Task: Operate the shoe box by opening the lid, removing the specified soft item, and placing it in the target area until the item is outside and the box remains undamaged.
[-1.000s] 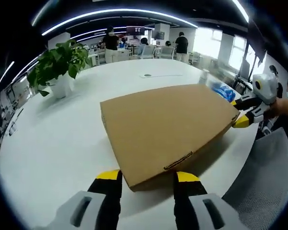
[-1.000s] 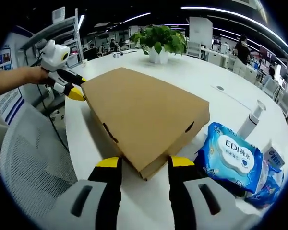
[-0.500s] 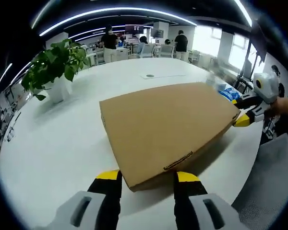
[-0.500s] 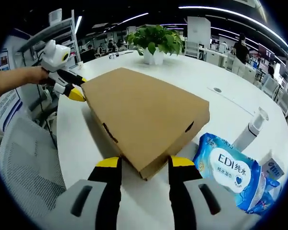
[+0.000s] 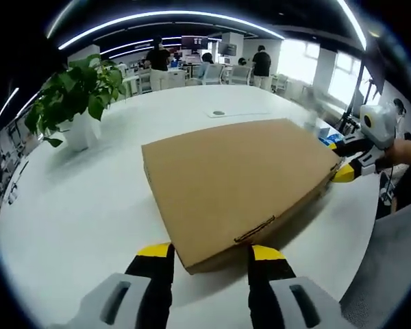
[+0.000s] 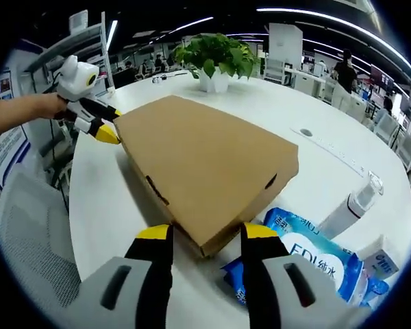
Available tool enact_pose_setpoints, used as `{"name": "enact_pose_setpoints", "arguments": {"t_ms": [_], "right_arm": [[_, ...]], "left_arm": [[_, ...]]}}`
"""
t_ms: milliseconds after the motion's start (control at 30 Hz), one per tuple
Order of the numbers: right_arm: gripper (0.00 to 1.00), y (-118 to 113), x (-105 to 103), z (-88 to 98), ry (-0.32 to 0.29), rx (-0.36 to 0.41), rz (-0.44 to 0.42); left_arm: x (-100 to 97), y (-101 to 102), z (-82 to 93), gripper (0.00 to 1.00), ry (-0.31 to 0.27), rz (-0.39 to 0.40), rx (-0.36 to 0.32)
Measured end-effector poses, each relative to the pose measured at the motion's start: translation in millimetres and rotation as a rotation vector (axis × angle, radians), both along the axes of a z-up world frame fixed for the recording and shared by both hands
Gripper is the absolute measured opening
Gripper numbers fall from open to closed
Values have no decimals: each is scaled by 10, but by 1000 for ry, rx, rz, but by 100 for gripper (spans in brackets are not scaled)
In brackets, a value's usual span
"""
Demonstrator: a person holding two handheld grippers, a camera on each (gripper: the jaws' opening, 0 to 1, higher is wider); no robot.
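The closed brown cardboard shoe box (image 5: 240, 178) lies flat, lid down, over the white table (image 5: 75, 199). My left gripper (image 5: 209, 255) has its yellow-tipped jaws on either side of the box's near corner, gripping it. In the right gripper view that gripper (image 6: 99, 127), held by a hand, sits at the far left corner of the box (image 6: 198, 157). My right gripper (image 6: 200, 236) clamps the opposite corner, and it appears in the left gripper view at the box's far right corner (image 5: 342, 168).
A blue pack of wet wipes (image 6: 315, 257) lies just under the box's right corner, beside a white bottle (image 6: 353, 205) and a small carton (image 6: 382, 257). A potted plant (image 5: 75, 96) stands at the back. Grey mesh chairs (image 5: 387, 267) flank the table edge. People stand far off.
The box stays fixed between both sets of jaws while the room slides past: box and grippers have moved together across the table, and the wipes pack now lies closer, partly beneath the right corner.
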State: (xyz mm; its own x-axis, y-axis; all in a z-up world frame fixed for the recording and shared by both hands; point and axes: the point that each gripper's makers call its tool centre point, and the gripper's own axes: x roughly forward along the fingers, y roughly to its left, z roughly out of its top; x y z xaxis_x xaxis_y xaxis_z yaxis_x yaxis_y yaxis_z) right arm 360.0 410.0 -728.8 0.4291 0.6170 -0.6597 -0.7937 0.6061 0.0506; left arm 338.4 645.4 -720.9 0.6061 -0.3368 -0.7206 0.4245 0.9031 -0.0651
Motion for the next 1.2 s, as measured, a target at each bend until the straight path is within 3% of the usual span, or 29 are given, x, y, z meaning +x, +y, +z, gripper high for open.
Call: {"name": "enact_pose_setpoints", "arguments": {"t_ms": [333, 567, 833, 1200], "right_arm": [[37, -26, 22, 2, -3, -5, -17], [41, -104, -94, 135, -48, 1, -40], [46, -345, -278, 317, -101, 9, -80], [54, -906, -556, 595, -160, 4, -192]], "left_arm": [[18, 5, -16, 43, -7, -22, 28], [-130, 15, 24, 53, -30, -32, 70], [-448, 9, 266, 61, -83, -21, 56], [-755, -114, 672, 74, -177, -11, 9]]}}
